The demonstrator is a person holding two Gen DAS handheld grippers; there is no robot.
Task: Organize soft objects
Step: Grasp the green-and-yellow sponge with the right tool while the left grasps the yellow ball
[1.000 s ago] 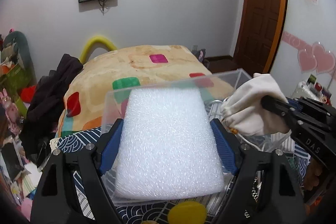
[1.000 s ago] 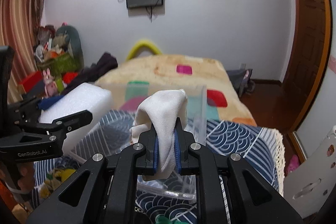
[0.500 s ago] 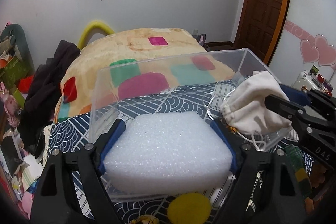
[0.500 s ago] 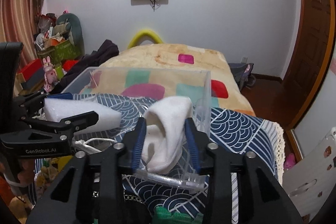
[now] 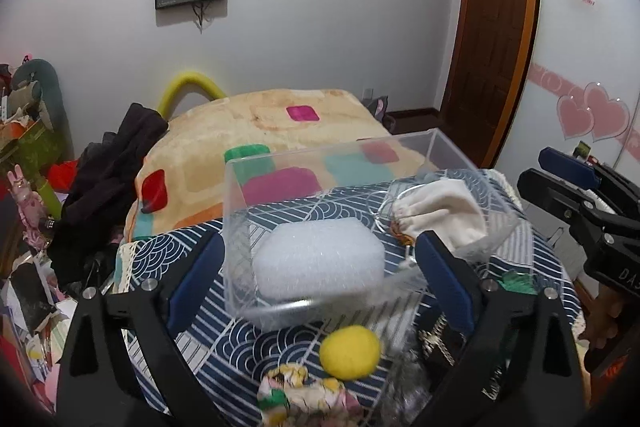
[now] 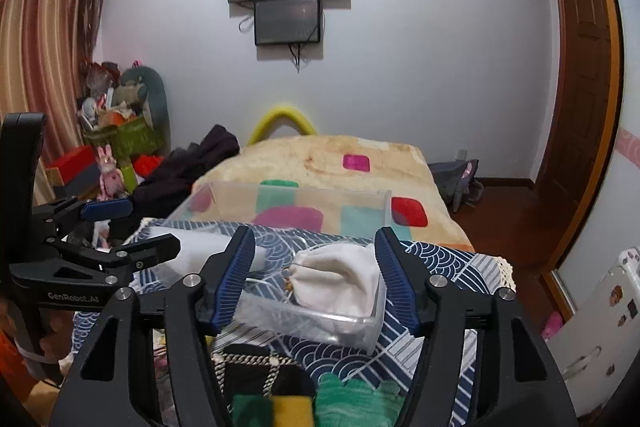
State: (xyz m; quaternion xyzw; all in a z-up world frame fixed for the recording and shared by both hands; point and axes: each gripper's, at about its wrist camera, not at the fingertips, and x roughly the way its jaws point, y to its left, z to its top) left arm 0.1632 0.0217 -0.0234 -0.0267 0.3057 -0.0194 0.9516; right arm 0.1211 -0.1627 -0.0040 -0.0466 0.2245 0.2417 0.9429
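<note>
A clear plastic box (image 5: 236, 227) stands on a blue wave-patterned cloth (image 5: 208, 343). Inside it lie a white foam block (image 5: 316, 259) on the left and a cream drawstring pouch (image 5: 444, 215) on the right. My left gripper (image 5: 316, 277) is open and empty, its blue pads either side of the box's near end, pulled back from the foam. My right gripper (image 6: 316, 275) is open and empty, just short of the pouch (image 6: 340, 279) in the box (image 6: 360, 323). A yellow pompom (image 5: 350, 351) and a floral fabric piece (image 5: 300, 399) lie in front of the box.
A green knit item (image 6: 352, 403) and a dark chain-strapped thing (image 6: 256, 367) lie on the cloth near me. Behind is a bed with an orange patterned blanket (image 5: 260, 131), dark clothes (image 5: 116, 163) at its left, and clutter along the left wall.
Both grippers opened, let go of the foam block and the pouch inside the box, and drew back toward me.
</note>
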